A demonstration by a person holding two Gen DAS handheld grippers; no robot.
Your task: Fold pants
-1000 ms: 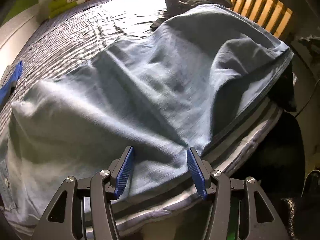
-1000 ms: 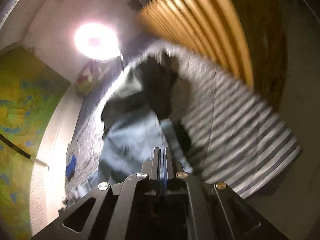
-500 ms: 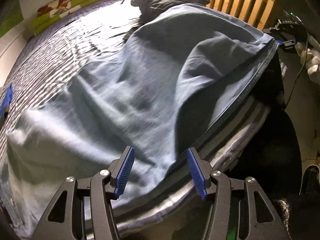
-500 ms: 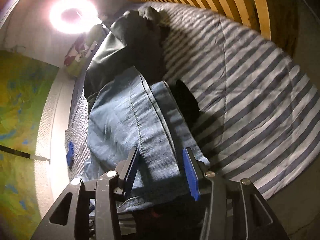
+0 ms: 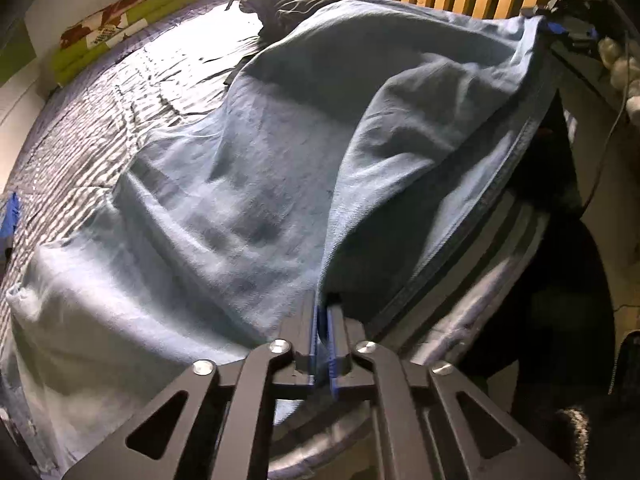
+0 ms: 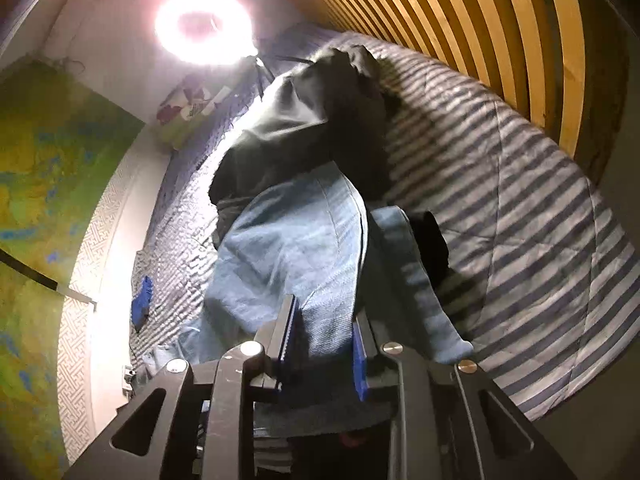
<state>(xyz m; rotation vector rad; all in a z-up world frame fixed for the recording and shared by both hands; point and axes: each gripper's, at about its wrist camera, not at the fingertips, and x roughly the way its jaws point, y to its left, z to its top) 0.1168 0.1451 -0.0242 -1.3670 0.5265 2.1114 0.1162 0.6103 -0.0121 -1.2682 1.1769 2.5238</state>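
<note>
1. Right now the blue jeans point(image 5: 248, 184) lie spread across the striped bedspread point(image 6: 520, 184), their near edge running along the bed's side, with one ridge of denim drawn up into a fold.
2. At that near edge the left gripper point(image 5: 323, 320) has its blue pads pressed together on a pinch of the jeans, and the cloth rises in a taut crease from the pinch.
3. Over the far end of the jeans the right gripper point(image 6: 323, 340) stands spread, denim lying between its fingers but not clamped (a thick hemmed band point(image 6: 416, 272) curls just beside it).
4. To do this step well, I would judge the right gripper should close on the seamed edge before any lift, so both ends travel together and the fold lands square.
5. Beyond the jeans a dark garment point(image 6: 320, 120) is heaped toward the slatted wooden headboard point(image 6: 500, 28); keep the fold clear of it.
6. Left of the jeans, a small blue object point(image 6: 142, 304) rests on the bedspread, well apart.
</note>
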